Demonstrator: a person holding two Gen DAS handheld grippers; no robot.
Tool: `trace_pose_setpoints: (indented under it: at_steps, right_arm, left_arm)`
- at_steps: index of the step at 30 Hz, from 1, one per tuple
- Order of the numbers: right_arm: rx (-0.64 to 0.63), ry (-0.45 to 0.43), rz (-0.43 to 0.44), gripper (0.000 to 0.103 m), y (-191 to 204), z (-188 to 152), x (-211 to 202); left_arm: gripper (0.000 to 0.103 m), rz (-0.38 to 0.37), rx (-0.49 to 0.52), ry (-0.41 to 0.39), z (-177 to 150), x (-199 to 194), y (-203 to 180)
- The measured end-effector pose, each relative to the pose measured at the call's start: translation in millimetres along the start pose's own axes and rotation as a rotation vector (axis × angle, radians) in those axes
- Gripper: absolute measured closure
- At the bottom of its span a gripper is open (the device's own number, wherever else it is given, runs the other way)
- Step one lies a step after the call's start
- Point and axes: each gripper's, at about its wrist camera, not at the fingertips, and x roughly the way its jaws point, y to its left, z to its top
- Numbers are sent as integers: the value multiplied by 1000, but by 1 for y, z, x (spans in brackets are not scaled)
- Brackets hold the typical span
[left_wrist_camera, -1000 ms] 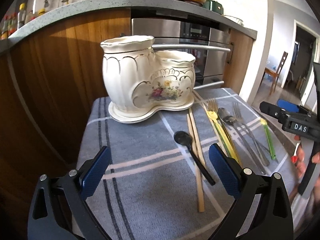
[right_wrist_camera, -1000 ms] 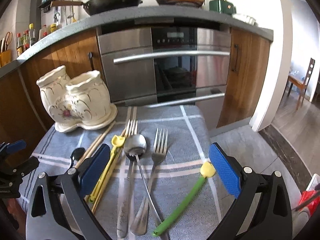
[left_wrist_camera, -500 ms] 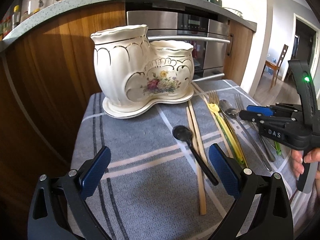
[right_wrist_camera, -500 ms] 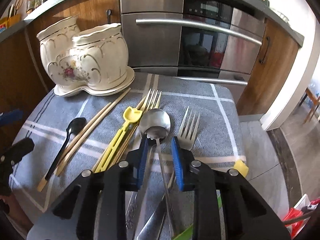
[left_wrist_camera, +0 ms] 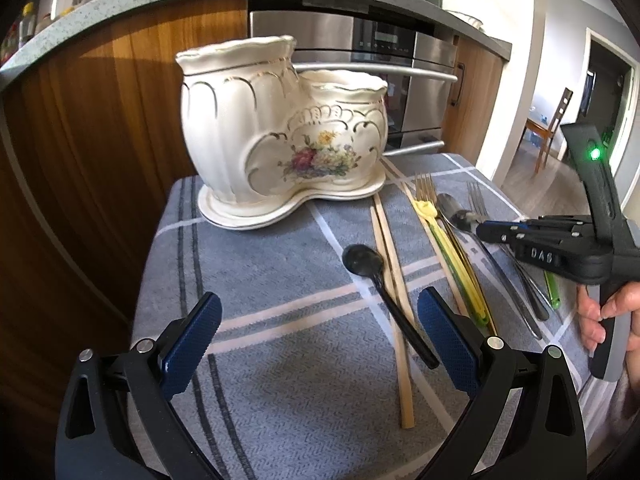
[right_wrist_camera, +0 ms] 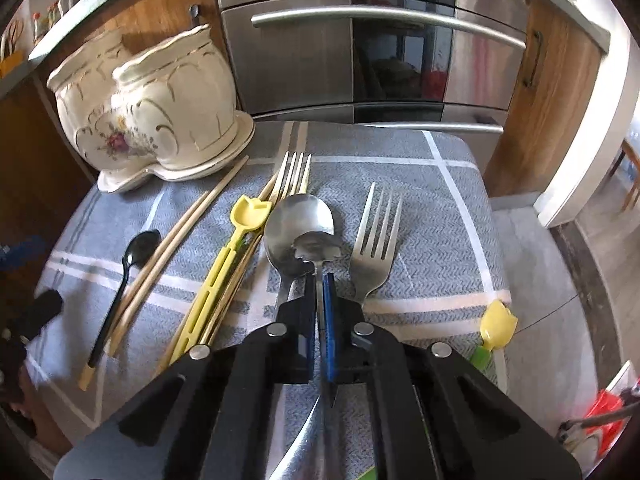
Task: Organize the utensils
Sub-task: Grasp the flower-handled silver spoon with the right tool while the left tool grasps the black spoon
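Grey checked cloth (right_wrist_camera: 400, 144) covers the table, oven (right_wrist_camera: 360, 40) right behind it. Cream ceramic utensil holder (left_wrist_camera: 280, 132), two compartments with a floral print, stands upright at the cloth's far left corner; I can't see into either compartment. My left gripper (left_wrist_camera: 318, 338) hangs over bare cloth in front of the holder, jaws spread wide, grasping nothing. My right gripper (right_wrist_camera: 318, 280) has just been closing and now sits clenched on the thin handle of the small steel spoon (right_wrist_camera: 318, 246), pads tight on either side of the neck just below the bowl. That spoon lies across the bowl of a large steel spoon (right_wrist_camera: 298, 228). Steel fork (right_wrist_camera: 374, 240) just right of them, gold fork (right_wrist_camera: 294, 176) just left, tines pointing at the oven. Wooden chopsticks (right_wrist_camera: 184, 236) run diagonally toward the holder base. Yellow tulip-tipped utensil (right_wrist_camera: 224, 268) lies beside the gold fork. Black spoon (right_wrist_camera: 128, 268) lies left of the chopsticks. Green stick with yellow tulip tip (right_wrist_camera: 494, 326) at the right cloth edge, well apart.
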Motion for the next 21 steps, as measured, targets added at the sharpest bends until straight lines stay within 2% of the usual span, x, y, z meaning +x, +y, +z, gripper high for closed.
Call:
trace_pose_setpoints:
  at_steps: [5,9,10,14,16,18,21]
  right_arm:
    - [39,-53,25,100,-7,2,-13]
    - [49,-103,52,100,-8,2,-26]
    - [48,-114,60,100,-8,2,-28]
    - [42,-128,99,100,-5,1,-33]
    - [38,-140,112,100,-4,1,-37]
    - [37,-154,129,100,-3,1,-41]
    - [39,-168,141,100,-4,1,-44]
  left_arm:
    - [10,-34,-7,25,3,11,-6]
    - [33,-75,-18,63,6,25,-15]
    - [36,-80,-19,79,6,31,-18]
    - [62,-85,-31,119,11,46,-22]
    - [68,-98,-52,124,13,50,-20]
    - [77,-101,-61,127,15,53,-20]
    - [83,-105,-54,123,17,56,-21]
